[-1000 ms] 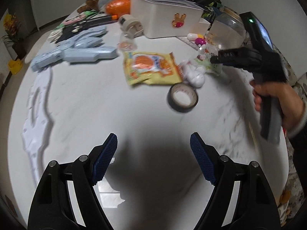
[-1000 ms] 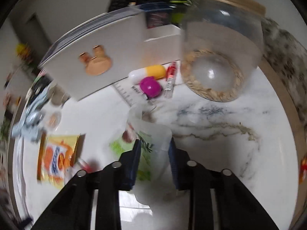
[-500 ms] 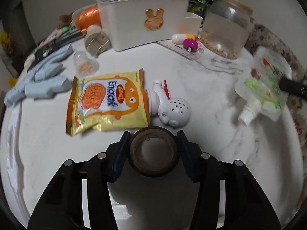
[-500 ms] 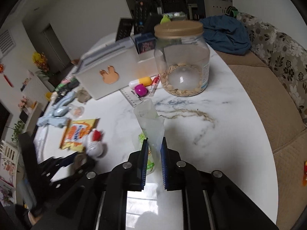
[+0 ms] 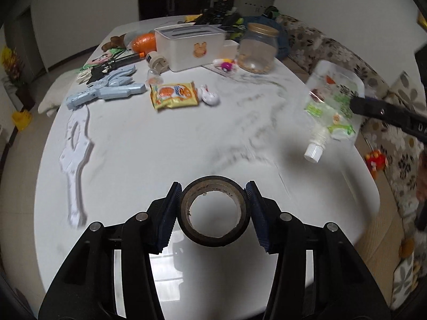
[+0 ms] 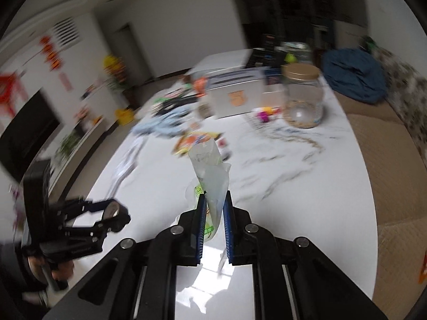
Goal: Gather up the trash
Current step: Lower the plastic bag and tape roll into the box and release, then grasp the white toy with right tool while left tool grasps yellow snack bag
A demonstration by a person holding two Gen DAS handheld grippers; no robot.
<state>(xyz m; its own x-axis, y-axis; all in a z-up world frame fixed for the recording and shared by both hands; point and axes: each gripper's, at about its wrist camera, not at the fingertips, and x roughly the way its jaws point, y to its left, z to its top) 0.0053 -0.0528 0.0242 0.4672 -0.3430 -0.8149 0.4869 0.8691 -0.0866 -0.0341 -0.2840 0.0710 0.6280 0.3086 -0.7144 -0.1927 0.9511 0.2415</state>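
Left wrist view has the left gripper (image 5: 214, 214) clamped on a dark tape roll (image 5: 215, 211), its pads pressing the roll's outer sides. A second ago those jaws stood spread over bare marble, with the roll lying flat further out on the table (image 5: 133, 165); now the roll hangs clear of the top, above the near edge. To the right, past the table's right edge, a clear spouted drink pouch (image 5: 329, 101) dangles with its white cap down from the dark tip of the other tool.

Right wrist view confirms it: the right gripper (image 6: 214, 229) has its jaws pressed almost together on the pouch (image 6: 210, 176), which sticks up between the pads. A second ago it was just closing on that pouch down among the clutter beside the oat jar (image 6: 303, 96); now it is lifted well back from there. I judge both pickups done, with the carry to a bin the step in hand.

An orange snack packet (image 5: 173, 94) is left mid-table, touching a white toy (image 5: 209, 97), and looks like the next piece of trash.

No bin shows in either view. Much of the right view is motion-blurred, so the clutter there is hard to name. The hand (image 6: 53, 269) on the left tool is only partly visible.
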